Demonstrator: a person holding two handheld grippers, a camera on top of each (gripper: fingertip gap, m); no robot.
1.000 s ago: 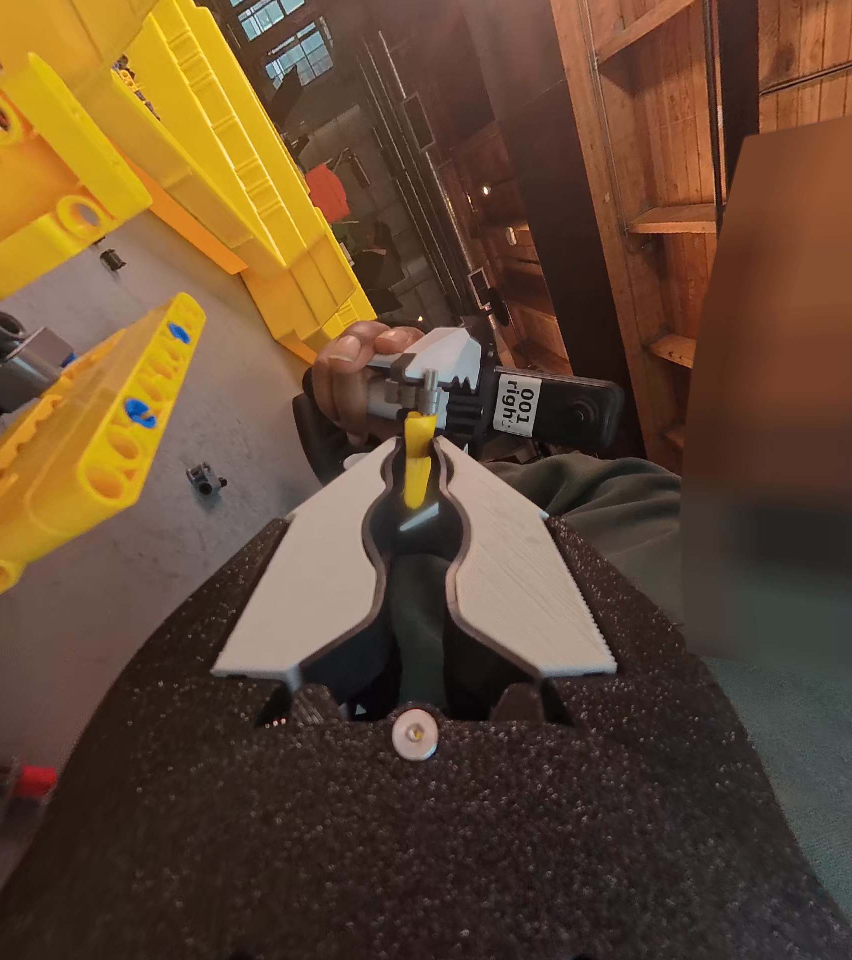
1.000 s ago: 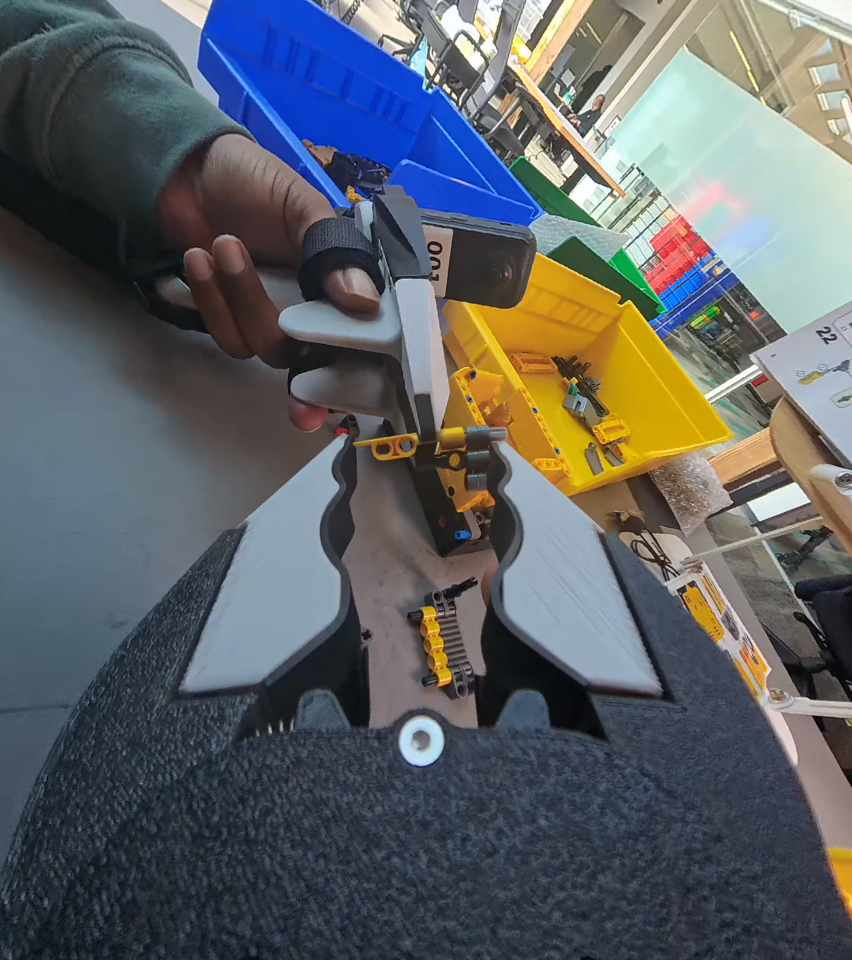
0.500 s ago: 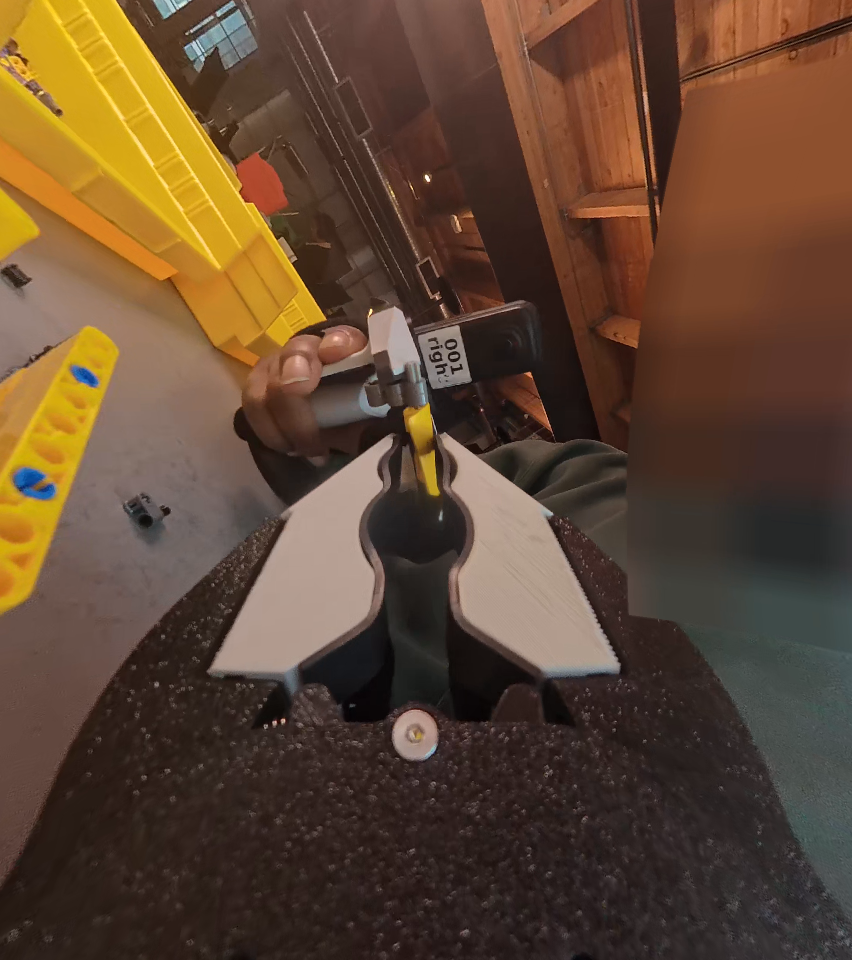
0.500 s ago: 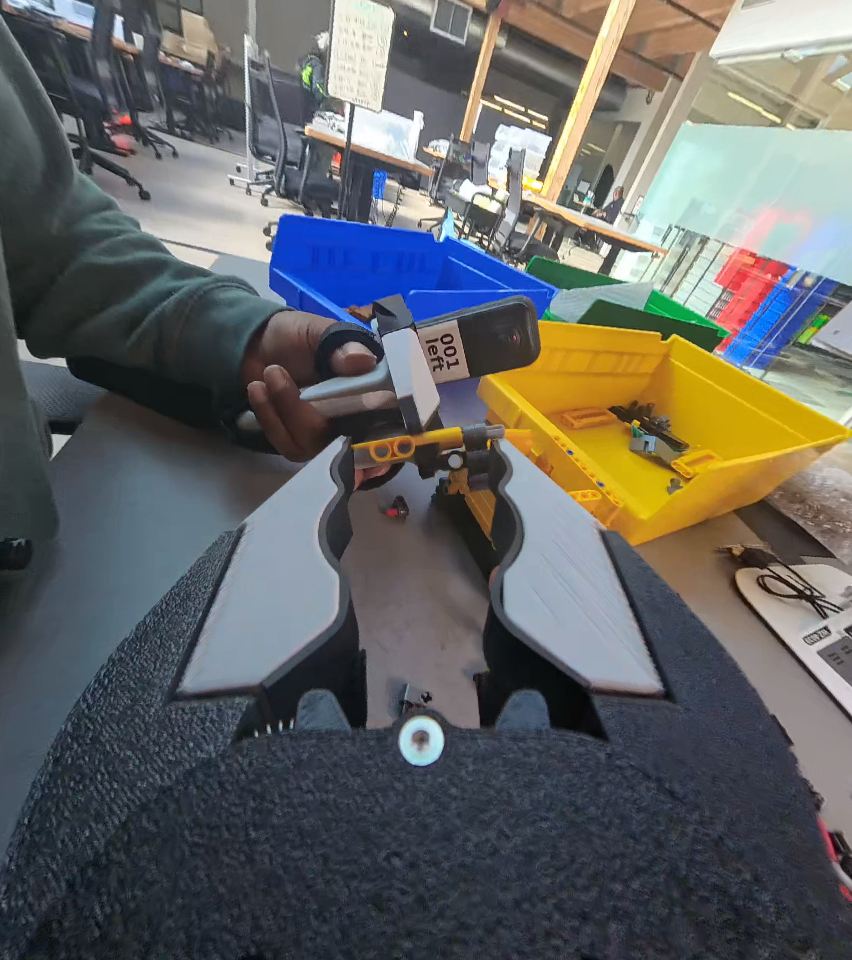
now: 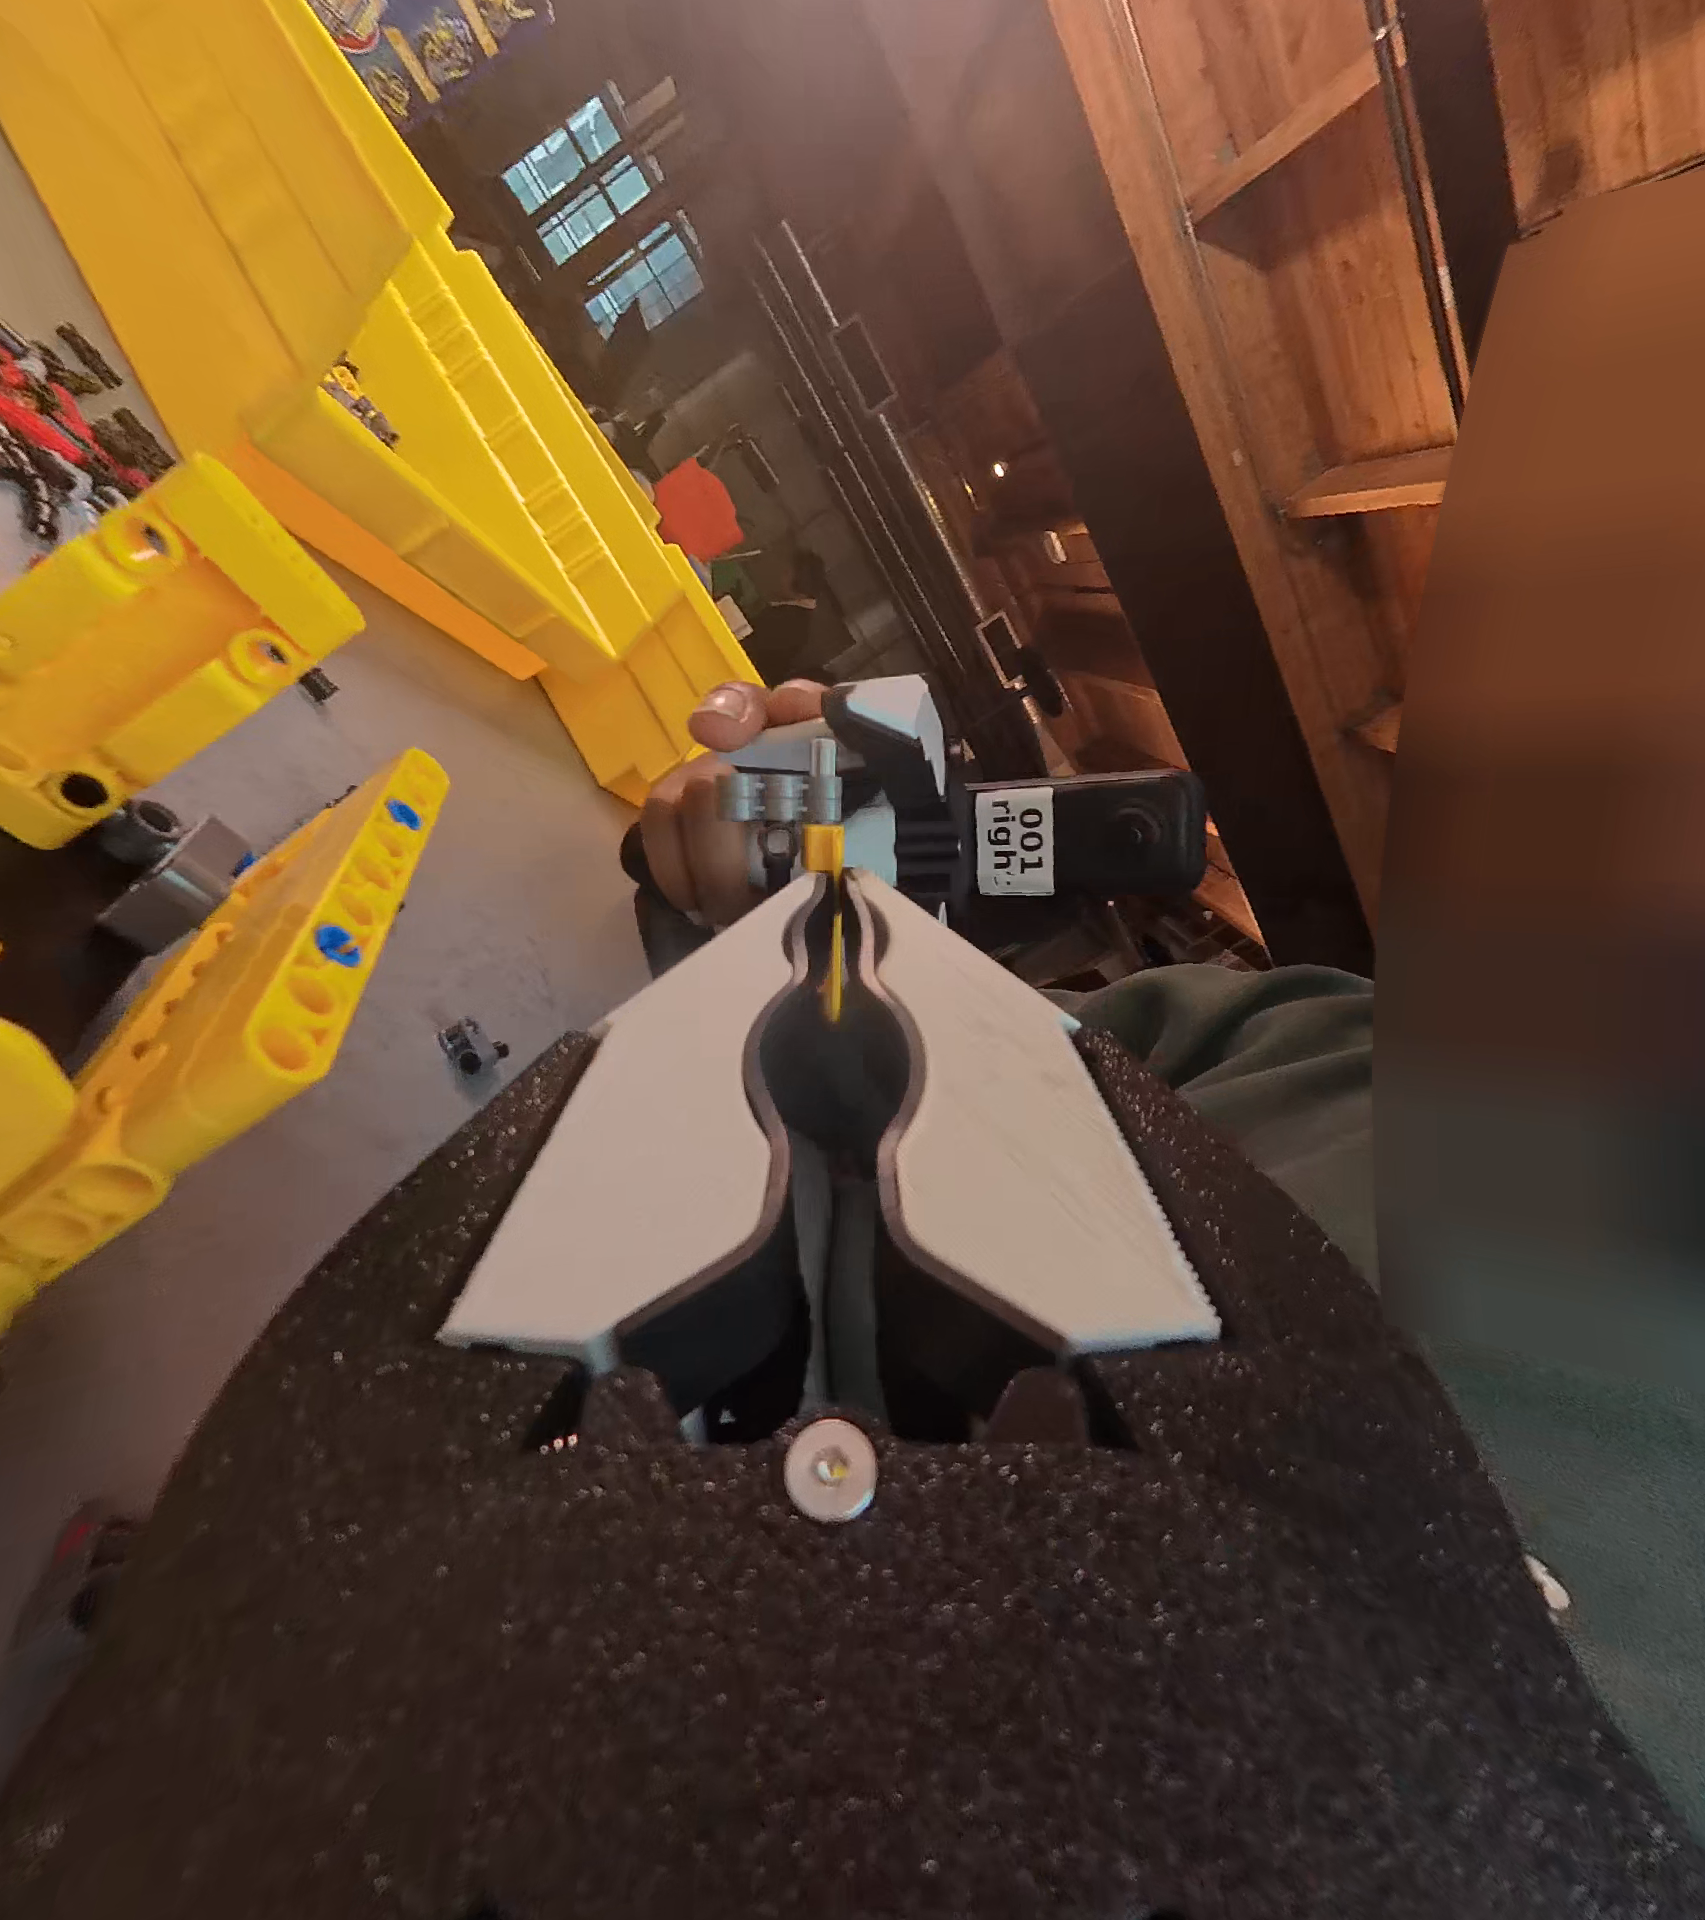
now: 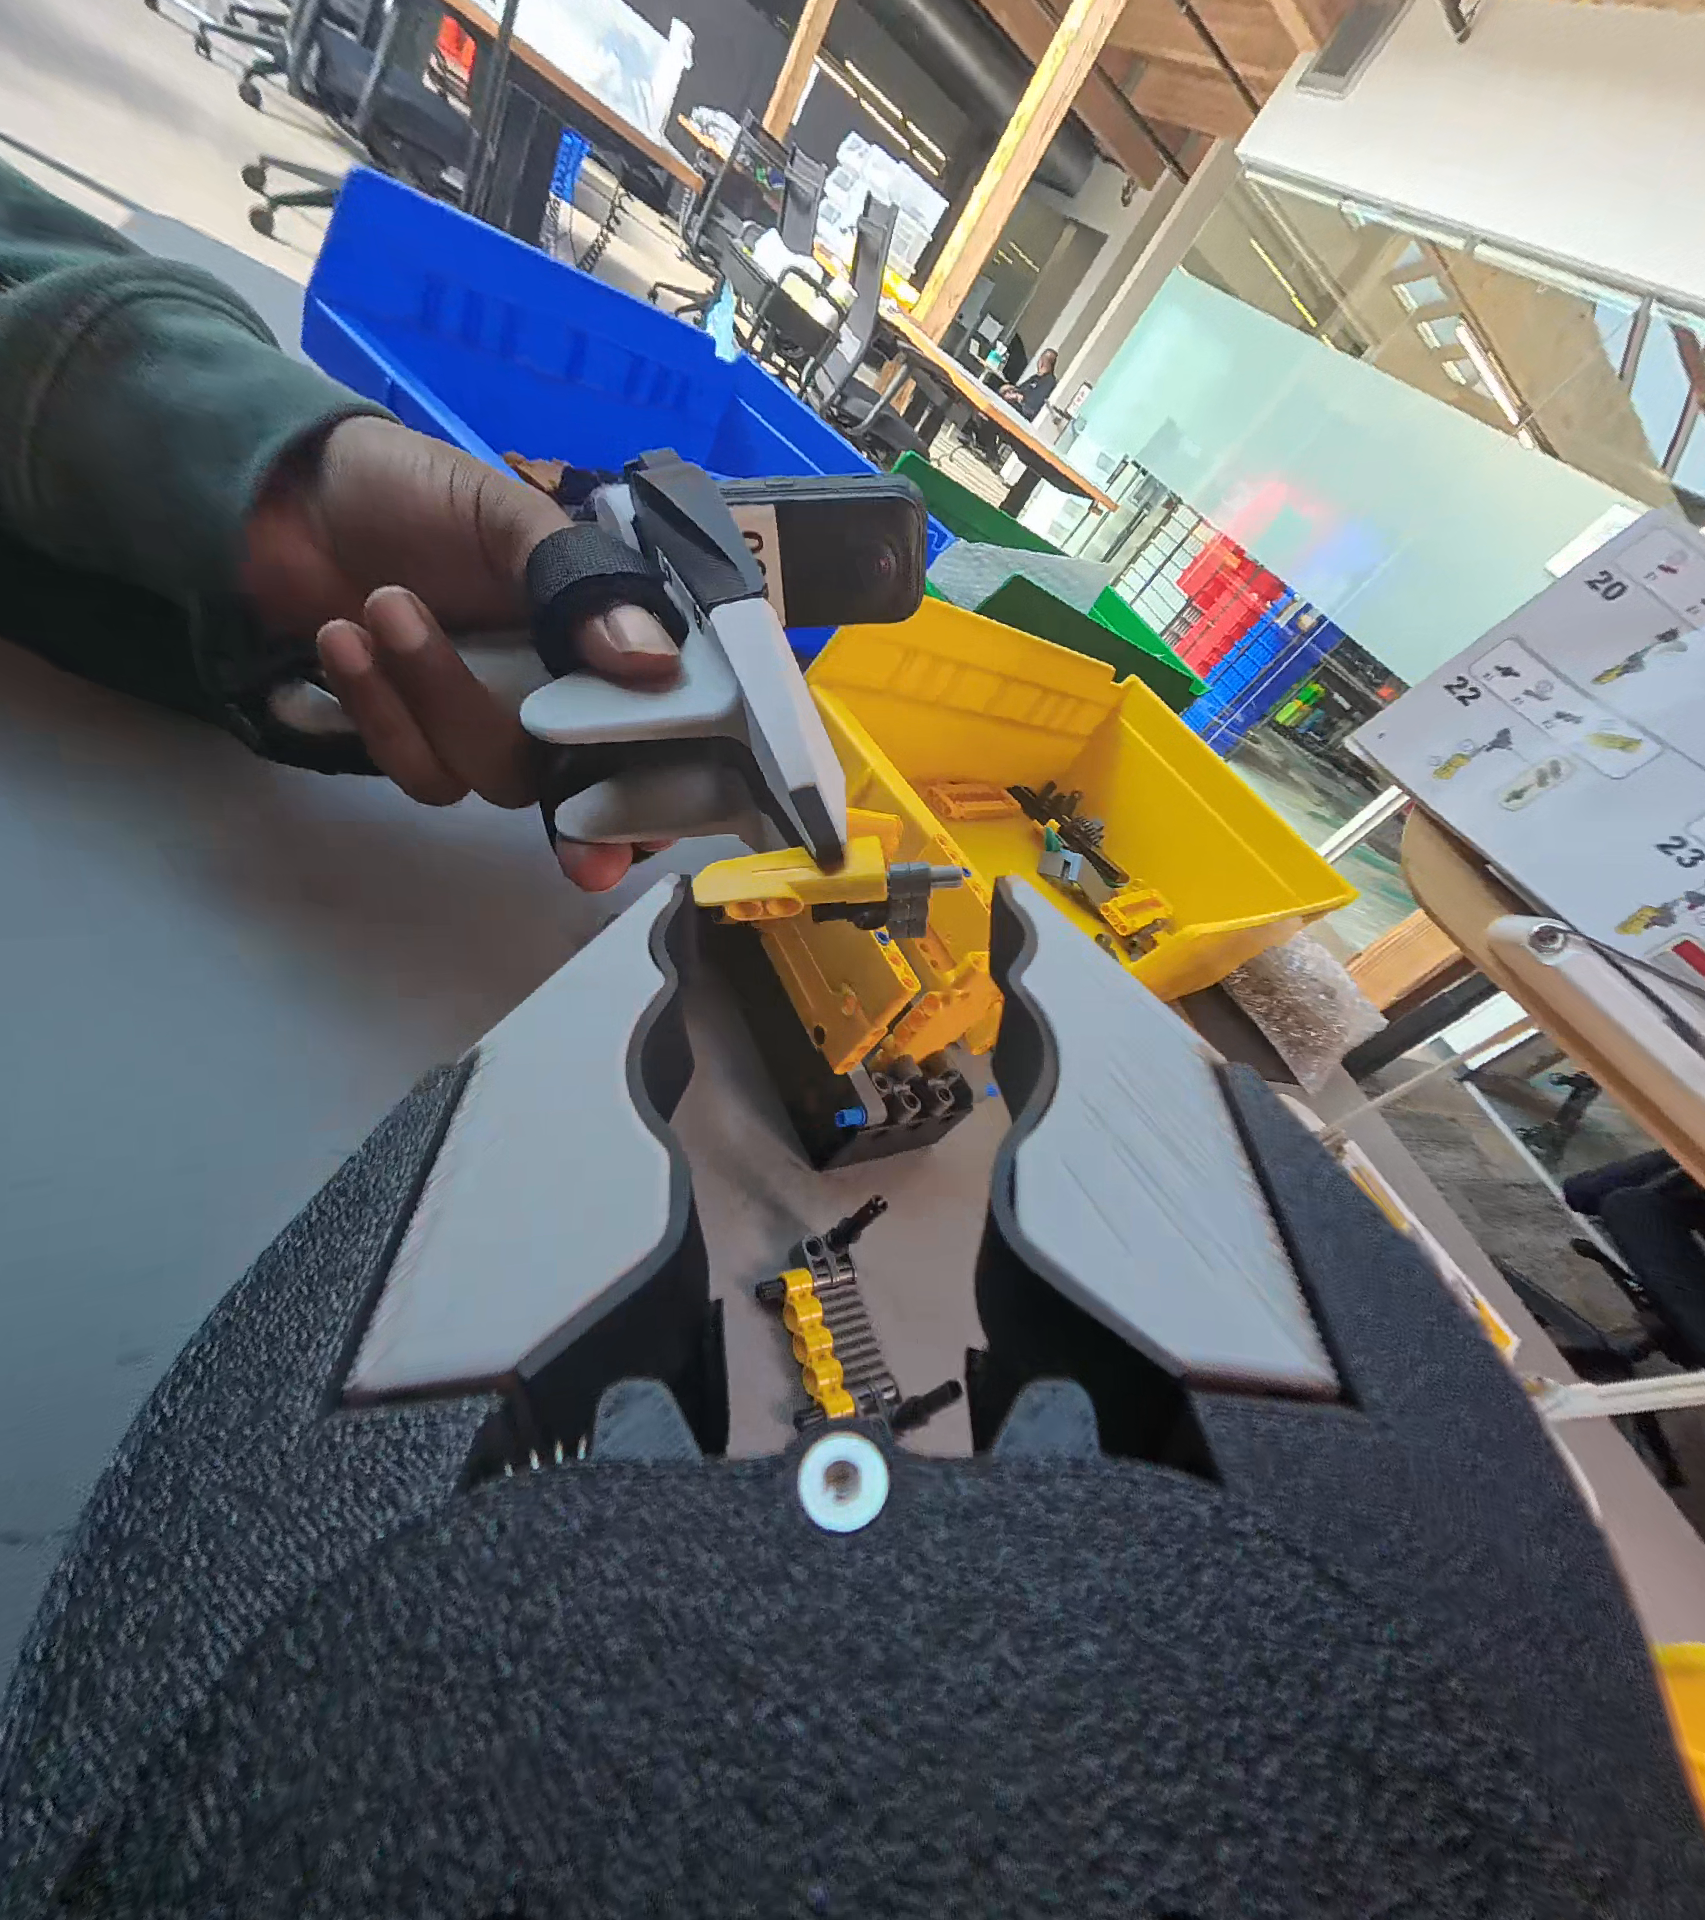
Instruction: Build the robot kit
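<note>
Your grey surface [image 6: 100, 1039] carries, farthest from you, a blue bin [image 6: 515, 332]. Beside it is an open yellow bin [image 6: 1087, 748] with a few loose pieces lying inside. An instruction sheet [image 6: 1637, 727] leans on a stand at the right. Below the grippers rests a yellow and black brick model [image 6: 858, 997]. Nearer your right gripper lies a short yellow-and-grey ladder-like piece [image 6: 832, 1340]. In the left wrist view, long yellow beams with blue pins [image 5: 297, 977] lie beside a stack of yellow bins [image 5: 474, 436].

Your left gripper [image 5: 832, 894] is pressed together on a small yellow piece [image 6: 791, 878], pinching it edge-on above the surface. A grey connector [image 6: 915, 883] is joined to that piece's far end. Your left hand [image 6: 432, 582] grips the handle, thumb through a black strap.

Your right gripper [image 6: 837, 914] stands spread, its fingers on either side of the yellow piece without touching it.
</note>
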